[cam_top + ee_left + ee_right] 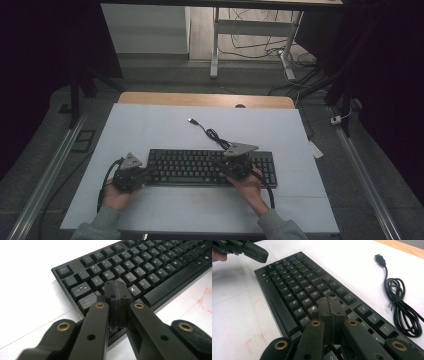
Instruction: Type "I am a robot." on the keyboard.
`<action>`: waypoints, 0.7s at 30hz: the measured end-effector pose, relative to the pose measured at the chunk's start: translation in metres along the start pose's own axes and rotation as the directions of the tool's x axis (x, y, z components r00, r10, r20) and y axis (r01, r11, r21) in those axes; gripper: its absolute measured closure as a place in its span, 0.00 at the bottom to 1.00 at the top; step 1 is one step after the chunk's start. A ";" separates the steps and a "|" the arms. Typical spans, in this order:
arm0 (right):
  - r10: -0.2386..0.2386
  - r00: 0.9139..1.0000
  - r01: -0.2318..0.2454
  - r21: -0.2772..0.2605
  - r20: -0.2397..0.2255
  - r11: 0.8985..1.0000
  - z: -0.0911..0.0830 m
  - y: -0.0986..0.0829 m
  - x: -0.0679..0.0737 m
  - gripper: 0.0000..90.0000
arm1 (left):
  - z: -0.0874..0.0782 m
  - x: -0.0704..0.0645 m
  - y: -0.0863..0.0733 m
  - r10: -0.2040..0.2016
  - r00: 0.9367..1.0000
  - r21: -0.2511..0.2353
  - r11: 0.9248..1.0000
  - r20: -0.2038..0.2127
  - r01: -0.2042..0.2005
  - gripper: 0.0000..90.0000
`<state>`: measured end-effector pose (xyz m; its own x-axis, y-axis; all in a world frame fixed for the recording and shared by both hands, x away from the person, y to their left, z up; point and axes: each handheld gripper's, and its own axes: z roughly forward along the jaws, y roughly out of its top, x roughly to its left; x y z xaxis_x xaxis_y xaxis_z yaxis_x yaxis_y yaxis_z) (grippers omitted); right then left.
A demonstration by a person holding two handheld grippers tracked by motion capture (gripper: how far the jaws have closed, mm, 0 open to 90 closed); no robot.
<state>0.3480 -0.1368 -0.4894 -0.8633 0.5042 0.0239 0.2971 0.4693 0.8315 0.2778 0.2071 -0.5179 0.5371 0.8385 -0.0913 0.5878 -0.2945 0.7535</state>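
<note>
White table (165,125) carries our black keyboard (210,167) at lower centre of the high view. We hold the left gripper (115,287) over its left keys and the right gripper (329,303) over its right-hand keys, both jaw pairs pressed together. Its cable (212,134) coils just above.

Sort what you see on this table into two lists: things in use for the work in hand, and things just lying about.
In use:
- keyboard
- left tool, jaws shut, over the keys near Caps Lock
- right tool, jaws shut, over the keys

Lying about:
- coiled cable with its USB plug, unplugged
- red marks on the table
</note>
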 end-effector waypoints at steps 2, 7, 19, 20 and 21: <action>0.000 1.000 0.000 0.001 -0.002 1.000 0.003 0.002 0.000 0.99 | 0.003 0.001 0.000 -0.002 1.000 0.010 1.000 -0.005 0.002 0.98; -0.004 1.000 0.004 0.008 -0.003 1.000 0.010 0.005 0.001 0.99 | 0.009 0.003 -0.002 -0.004 1.000 0.031 1.000 -0.019 0.004 0.98; 0.004 1.000 -0.004 0.025 -0.004 1.000 0.024 0.008 0.000 0.99 | 0.015 0.005 -0.004 0.007 0.999 0.052 0.999 -0.035 -0.005 0.98; 0.007 1.000 -0.007 0.026 -0.004 1.000 0.026 0.009 0.000 0.99 | 0.014 0.004 -0.004 0.006 0.999 0.053 0.999 -0.035 -0.004 0.98; 0.005 1.000 -0.005 0.027 -0.005 1.000 0.027 0.009 0.000 0.99 | 0.014 0.004 -0.004 0.008 0.999 0.053 0.999 -0.035 -0.006 0.98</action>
<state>0.3615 -0.1132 -0.4970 -0.8639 0.5027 0.0312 0.3123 0.4859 0.8163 0.2865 0.2051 -0.5305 0.5200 0.8519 -0.0627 0.6161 -0.3233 0.7182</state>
